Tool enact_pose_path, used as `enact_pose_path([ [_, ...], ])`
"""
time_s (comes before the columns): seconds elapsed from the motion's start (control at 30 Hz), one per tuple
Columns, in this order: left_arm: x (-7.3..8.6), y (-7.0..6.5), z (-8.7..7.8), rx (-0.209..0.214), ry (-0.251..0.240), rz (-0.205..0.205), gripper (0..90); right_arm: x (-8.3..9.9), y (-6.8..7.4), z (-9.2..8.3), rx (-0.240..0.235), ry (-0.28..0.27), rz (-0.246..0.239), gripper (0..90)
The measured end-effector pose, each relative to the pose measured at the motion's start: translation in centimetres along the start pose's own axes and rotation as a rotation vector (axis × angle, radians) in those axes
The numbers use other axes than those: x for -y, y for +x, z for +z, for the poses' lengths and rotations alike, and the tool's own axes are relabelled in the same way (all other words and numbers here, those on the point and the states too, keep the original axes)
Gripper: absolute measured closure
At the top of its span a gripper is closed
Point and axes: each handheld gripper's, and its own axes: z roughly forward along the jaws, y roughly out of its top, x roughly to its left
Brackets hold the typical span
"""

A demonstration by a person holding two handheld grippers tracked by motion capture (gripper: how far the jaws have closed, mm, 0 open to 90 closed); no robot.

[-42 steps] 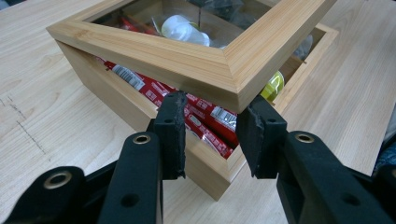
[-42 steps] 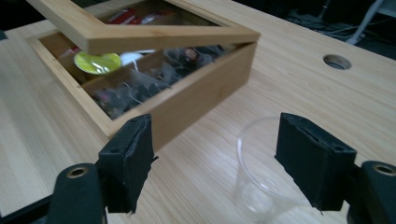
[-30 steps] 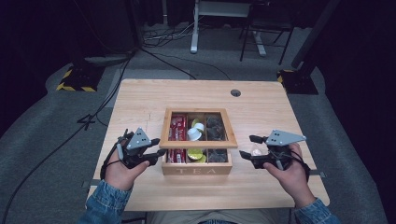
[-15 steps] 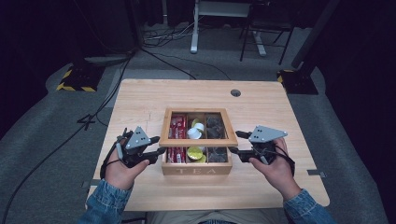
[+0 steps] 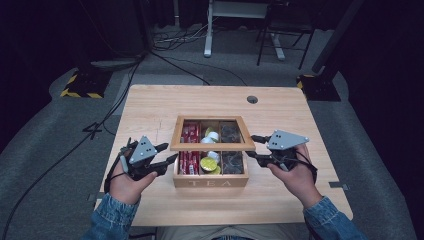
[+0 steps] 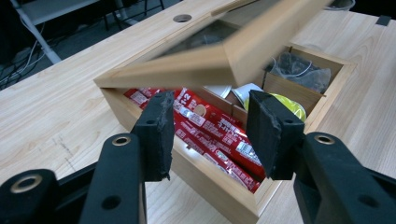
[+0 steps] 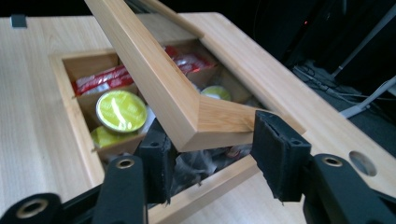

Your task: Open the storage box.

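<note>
high view: tea box (image 5: 210,181) mid-bench, lid (image 5: 212,146) partly raised, not fully open yet
left gripper view: left gripper (image 5: 171,152) at the box's left wall, jaws narrow, just been opening, nothing between them
right gripper view: right gripper (image 5: 250,146) has just been closing around the lid corner; real grip? can't tell
left to do: probably swing the lid right back

Left tongs (image 5: 167,153) agape, right tongs (image 5: 251,146) (closing)

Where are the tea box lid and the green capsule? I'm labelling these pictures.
tea box lid (image 7: 187,109), right gripper view, on its wooden corner frame.
green capsule (image 7: 121,110), right gripper view, on its foil top.
</note>
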Motion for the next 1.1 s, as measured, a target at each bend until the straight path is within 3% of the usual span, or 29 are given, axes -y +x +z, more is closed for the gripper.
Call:
enact_pose_path([
  [0.53,2.0,0.6,-1.9,-0.055,0.021,-0.033,48.0,-3.5,-4.4,0.1,-0.028,-0.081,0.059,55.6],
  [0.8,2.8,1.0,-2.7,-0.077,0.026,-0.054,48.0,-4.8,-6.1,1.0,-0.014,-0.095,0.045,60.0],
  [1.1,3.2,1.6,-2.7,-0.082,0.033,-0.067,47.8,-6.3,-8.2,2.0,0.018,-0.112,0.063,63.1],
])
